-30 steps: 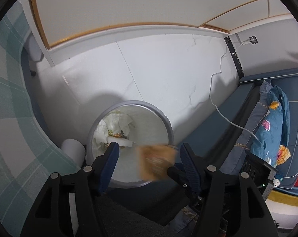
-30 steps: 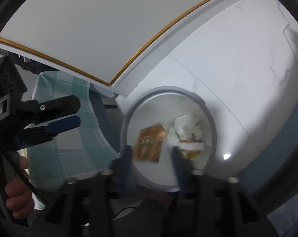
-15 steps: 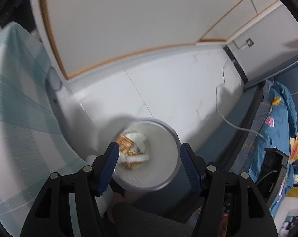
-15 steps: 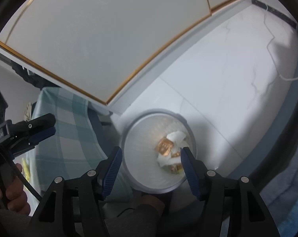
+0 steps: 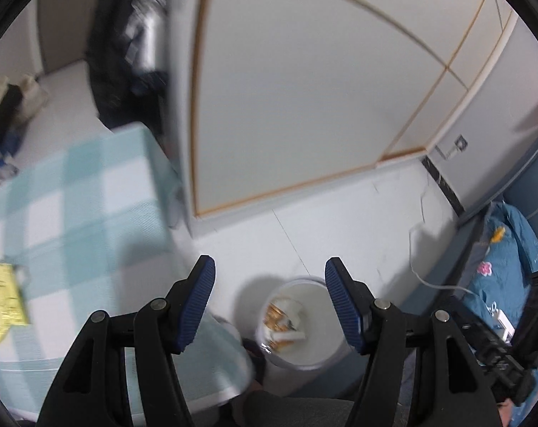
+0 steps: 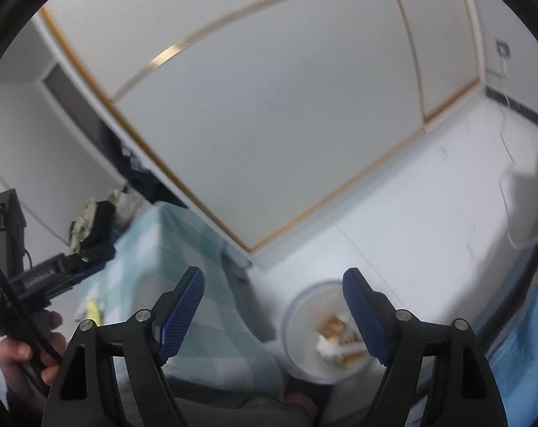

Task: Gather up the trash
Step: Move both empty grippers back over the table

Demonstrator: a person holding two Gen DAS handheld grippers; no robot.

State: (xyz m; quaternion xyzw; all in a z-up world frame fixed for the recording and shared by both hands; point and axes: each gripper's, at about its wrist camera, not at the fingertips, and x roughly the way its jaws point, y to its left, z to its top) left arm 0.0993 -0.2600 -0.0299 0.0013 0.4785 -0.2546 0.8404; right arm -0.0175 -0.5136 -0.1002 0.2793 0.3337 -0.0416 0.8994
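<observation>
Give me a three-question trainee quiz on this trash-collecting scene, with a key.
1. True or false: the left gripper holds a wrapper.
2. Where does the orange wrapper lie? A) on the checked cloth B) in the bin C) on the floor
3. Fill in: the yellow packet lies on the checked ____.

Key:
1. False. Both the left gripper and the right gripper are open, with nothing between the fingers.
2. B. It lies in the bin, among white paper.
3. cloth.
</observation>
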